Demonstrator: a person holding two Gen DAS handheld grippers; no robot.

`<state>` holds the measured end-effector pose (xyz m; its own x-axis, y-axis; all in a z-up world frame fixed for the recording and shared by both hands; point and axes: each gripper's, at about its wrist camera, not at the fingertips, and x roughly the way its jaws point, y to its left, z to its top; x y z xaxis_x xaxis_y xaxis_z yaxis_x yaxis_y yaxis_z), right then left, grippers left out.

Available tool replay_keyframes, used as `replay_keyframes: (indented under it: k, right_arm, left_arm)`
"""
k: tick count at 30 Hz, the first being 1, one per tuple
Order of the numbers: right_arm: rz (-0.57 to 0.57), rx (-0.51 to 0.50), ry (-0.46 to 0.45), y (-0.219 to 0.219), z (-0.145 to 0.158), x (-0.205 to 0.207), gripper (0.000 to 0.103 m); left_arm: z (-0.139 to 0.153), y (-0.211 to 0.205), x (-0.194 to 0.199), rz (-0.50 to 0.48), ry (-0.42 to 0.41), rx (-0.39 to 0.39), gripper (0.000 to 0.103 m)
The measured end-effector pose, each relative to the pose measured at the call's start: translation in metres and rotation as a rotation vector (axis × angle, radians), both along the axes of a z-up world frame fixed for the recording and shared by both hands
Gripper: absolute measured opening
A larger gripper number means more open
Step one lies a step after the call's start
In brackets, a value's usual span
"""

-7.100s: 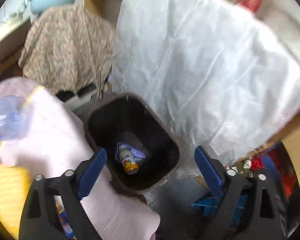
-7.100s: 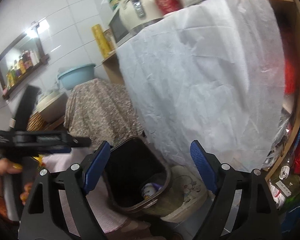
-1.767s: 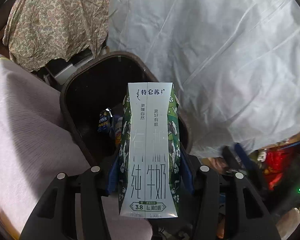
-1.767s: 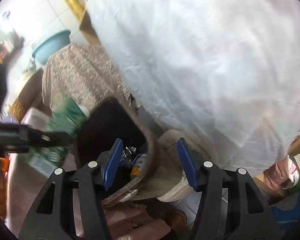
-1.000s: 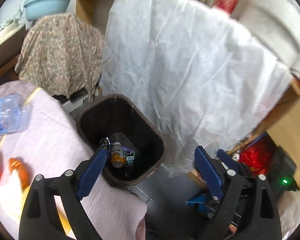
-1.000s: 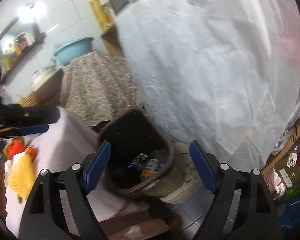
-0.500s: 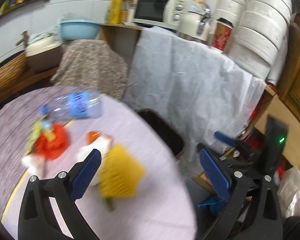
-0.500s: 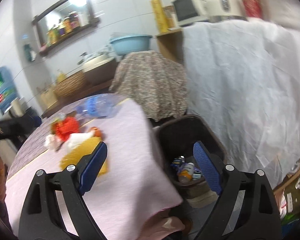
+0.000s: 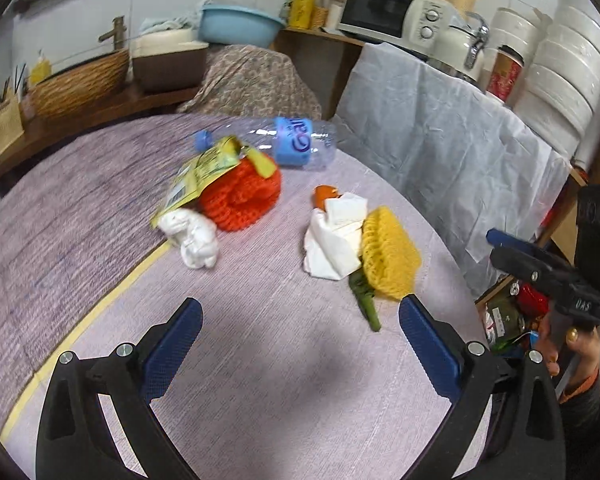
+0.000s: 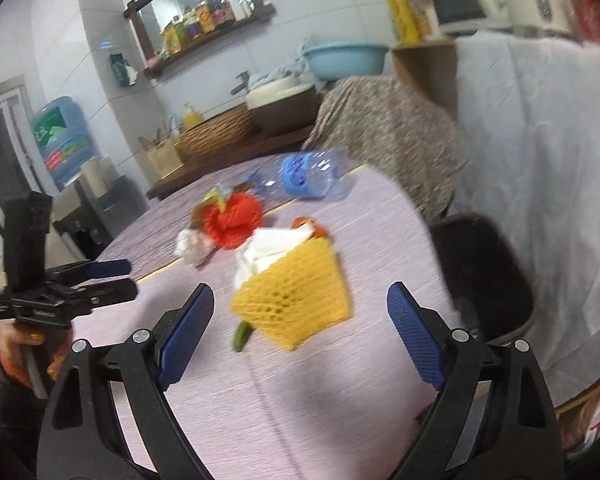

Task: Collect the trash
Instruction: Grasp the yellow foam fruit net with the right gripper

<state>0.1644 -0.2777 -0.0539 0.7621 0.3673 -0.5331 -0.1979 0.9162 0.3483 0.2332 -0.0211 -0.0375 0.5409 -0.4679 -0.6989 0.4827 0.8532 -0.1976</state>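
Note:
Trash lies on the pale purple tablecloth [image 9: 260,380]: a yellow foam net [image 9: 388,254] [image 10: 296,300], white tissue [image 9: 334,240] [image 10: 268,252], a green stalk [image 9: 364,302], an orange scrap [image 9: 324,192], a red foam net [image 9: 240,196] [image 10: 234,216], a yellow wrapper [image 9: 196,176], a crumpled white wad [image 9: 192,236] and a clear plastic bottle with a blue label [image 9: 288,142] [image 10: 304,178]. My left gripper [image 9: 300,344] is open over bare cloth. My right gripper [image 10: 300,328] is open, short of the yellow net. The dark bin [image 10: 484,276] stands beside the table.
A white sheet [image 9: 440,148] drapes a shelf unit at the right, with a microwave [image 9: 384,14] on top. A patterned cloth [image 9: 252,80] covers something behind the table. A wicker basket [image 9: 80,84] sits on a wooden ledge. The other gripper shows in each view.
Both views have swung from the bin up and left onto the table. The left gripper, shut on a milk carton earlier, is empty and wide; the carton is no longer seen.

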Motion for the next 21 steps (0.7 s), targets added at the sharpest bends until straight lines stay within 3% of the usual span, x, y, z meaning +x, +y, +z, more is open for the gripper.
replay_keyframes:
  k: [7, 9, 12, 14, 17, 21]
  right_arm:
    - [0.077, -0.238, 0.017, 0.051, -0.024, 0.027, 0.087]
    - [0.094, -0.291, 0.037, 0.057, -0.033, 0.036, 0.083]
    - [0.101, -0.327, 0.081, 0.058, -0.046, 0.049, 0.067]
    - [0.111, -0.305, 0.109, 0.054, -0.052, 0.053, 0.036]
    - [0.114, -0.256, 0.109, 0.046, -0.053, 0.050, 0.012]
    - [0.083, -0.210, 0.079, 0.033, -0.046, 0.038, 0.008]
  left_arm:
    - [-0.012, 0.004, 0.001, 0.008, 0.026, -0.014, 0.097]
    - [-0.013, 0.000, 0.000, 0.000, 0.029, -0.012, 0.097]
    - [-0.017, -0.005, 0.000, -0.009, 0.036, 0.001, 0.097]
    - [-0.020, -0.009, 0.001, -0.015, 0.043, 0.009, 0.097]
    - [-0.025, -0.015, 0.003, -0.019, 0.052, 0.013, 0.097]
    - [-0.028, -0.026, 0.010, -0.014, 0.063, 0.010, 0.097]
